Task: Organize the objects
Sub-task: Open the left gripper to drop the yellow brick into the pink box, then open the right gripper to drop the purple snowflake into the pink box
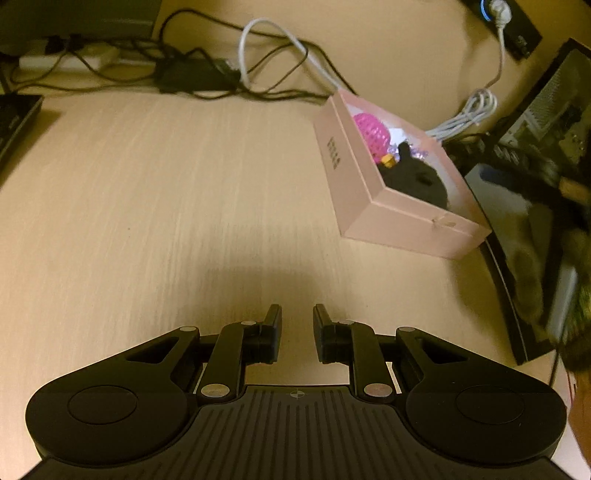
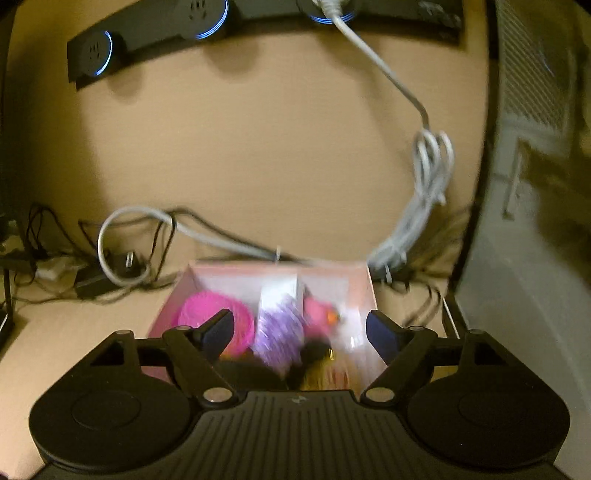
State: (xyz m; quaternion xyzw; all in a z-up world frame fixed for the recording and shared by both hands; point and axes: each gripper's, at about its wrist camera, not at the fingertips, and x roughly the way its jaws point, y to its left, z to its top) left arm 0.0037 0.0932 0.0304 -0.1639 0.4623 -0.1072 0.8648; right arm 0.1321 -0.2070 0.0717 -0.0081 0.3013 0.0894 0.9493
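Observation:
A pink cardboard box stands on the wooden desk at the right of the left wrist view. It holds a pink mesh ball, a black soft item and a small yellow piece. My left gripper is empty, its jaws a small gap apart, over bare desk left of and short of the box. In the right wrist view my right gripper is open and empty, right above the same box, over the pink ball, a purple shiny item and dark items, all blurred.
Black and white cables and a power adapter lie along the desk's back edge. A monitor stands just right of the box. A black power strip is on the wall, with a coiled white cable hanging.

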